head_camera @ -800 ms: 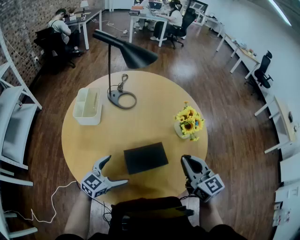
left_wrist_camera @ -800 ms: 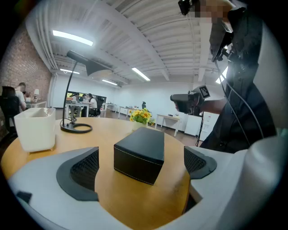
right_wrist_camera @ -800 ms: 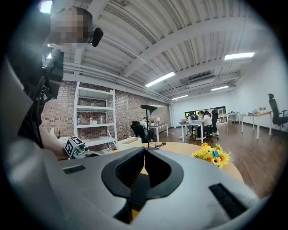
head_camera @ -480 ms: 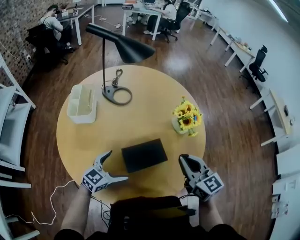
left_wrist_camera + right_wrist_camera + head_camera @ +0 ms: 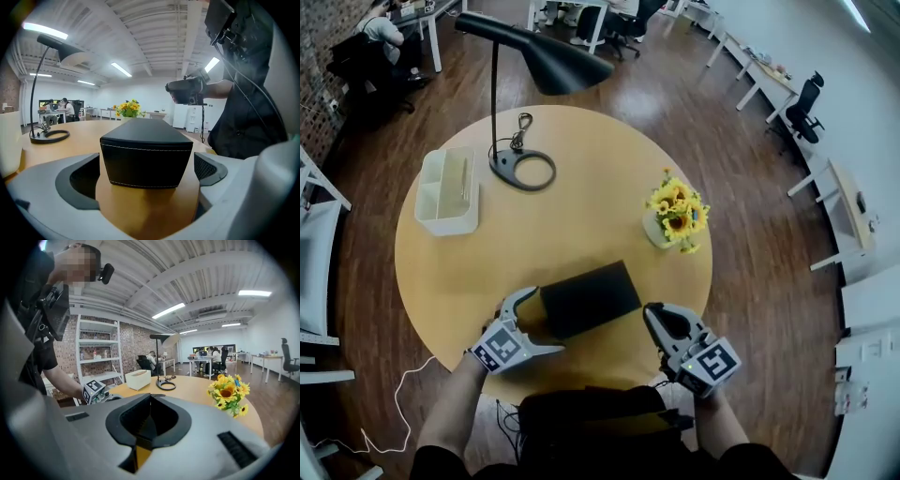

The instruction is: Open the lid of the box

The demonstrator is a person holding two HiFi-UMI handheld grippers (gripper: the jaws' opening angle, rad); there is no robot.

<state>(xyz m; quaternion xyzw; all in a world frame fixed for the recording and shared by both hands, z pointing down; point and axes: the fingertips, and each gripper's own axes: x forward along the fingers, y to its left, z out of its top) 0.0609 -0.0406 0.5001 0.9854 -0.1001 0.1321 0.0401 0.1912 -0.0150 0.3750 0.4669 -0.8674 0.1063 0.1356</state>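
Left gripper [image 5: 542, 322] jaws are wide apart and straddle the near left end of the box [image 5: 589, 297]. In the left gripper view the box [image 5: 146, 154] sits square between the pads with a gap on each side, so nothing is clamped. The box is black with light stitching along its edge, lid down, lying flat on the round wooden bench [image 5: 581, 197] close to my edge of it. Right gripper [image 5: 661, 317] has its jaws together with nothing between them. It is parked just beside the box's right end, and I see no contact in the head view. Both grippers point slightly down toward the benchtop. Rest of the bench: sunflowers [image 5: 677, 214] in a small vase beyond the box to the right, a black desk lamp [image 5: 539, 66] with its ring base at the far side, and a white organiser tray [image 5: 447, 192] far left, all well apart from the box. The right gripper view shows the left gripper's marker cube [image 5: 95, 391] off to the side.
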